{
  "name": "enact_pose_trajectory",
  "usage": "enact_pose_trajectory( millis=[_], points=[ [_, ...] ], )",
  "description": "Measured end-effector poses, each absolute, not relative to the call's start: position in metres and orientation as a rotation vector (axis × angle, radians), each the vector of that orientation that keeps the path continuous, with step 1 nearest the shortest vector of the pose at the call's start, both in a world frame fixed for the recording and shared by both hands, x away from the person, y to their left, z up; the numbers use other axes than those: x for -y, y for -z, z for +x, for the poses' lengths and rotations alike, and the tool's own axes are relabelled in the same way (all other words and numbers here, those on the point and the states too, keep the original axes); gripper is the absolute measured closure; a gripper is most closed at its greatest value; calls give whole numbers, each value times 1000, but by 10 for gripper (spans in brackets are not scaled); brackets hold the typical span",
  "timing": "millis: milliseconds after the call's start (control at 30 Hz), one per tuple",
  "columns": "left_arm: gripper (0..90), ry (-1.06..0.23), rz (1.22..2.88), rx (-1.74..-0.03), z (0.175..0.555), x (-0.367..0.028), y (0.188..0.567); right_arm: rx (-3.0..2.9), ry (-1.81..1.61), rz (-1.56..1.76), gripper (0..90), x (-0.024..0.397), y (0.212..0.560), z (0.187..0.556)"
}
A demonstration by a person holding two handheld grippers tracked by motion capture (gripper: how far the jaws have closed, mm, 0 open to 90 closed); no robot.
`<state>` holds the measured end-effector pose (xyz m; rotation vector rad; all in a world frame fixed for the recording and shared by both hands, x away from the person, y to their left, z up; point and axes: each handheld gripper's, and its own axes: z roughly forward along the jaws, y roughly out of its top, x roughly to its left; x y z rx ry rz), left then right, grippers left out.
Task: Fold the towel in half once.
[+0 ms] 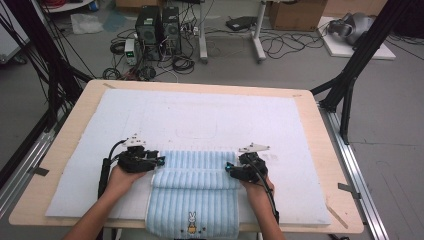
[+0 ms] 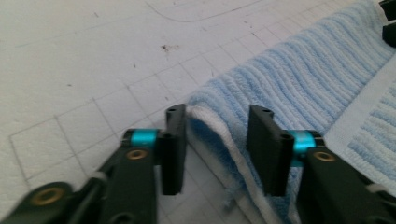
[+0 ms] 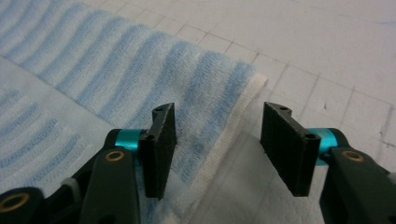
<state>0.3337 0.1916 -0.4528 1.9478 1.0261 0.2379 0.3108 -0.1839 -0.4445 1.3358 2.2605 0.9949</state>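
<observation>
blue towel [image 1: 195, 192] flat on the white mat [image 1: 200, 117], near edge hanging off the table [image 1: 65, 150], far part folded over. left gripper [image 2: 217, 144] open, straddling the towel's left folded corner, pads not pressing. right gripper [image 3: 219, 140] open over the right corner, holding nothing.
</observation>
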Motion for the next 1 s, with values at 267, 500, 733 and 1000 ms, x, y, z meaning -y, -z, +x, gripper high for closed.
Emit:
enact_pose_trajectory(
  millis=[267, 500, 733, 1000],
  points=[
    [853, -151, 1949, -1018, 338, -191, 454, -2340, -1085, 1318, 825, 182, 444, 310],
    [850, -161, 1921, -1049, 356, -191, 447, -2292, -1072, 1284, 844, 183, 443, 319],
    [851, -199, 1903, -1039, 376, -187, 445, -2219, -1091, 1306, 847, 187, 443, 341],
    [836, -316, 1823, -1023, 408, -183, 432, -2151, -1076, 1301, 847, 184, 433, 372]
  ],
)
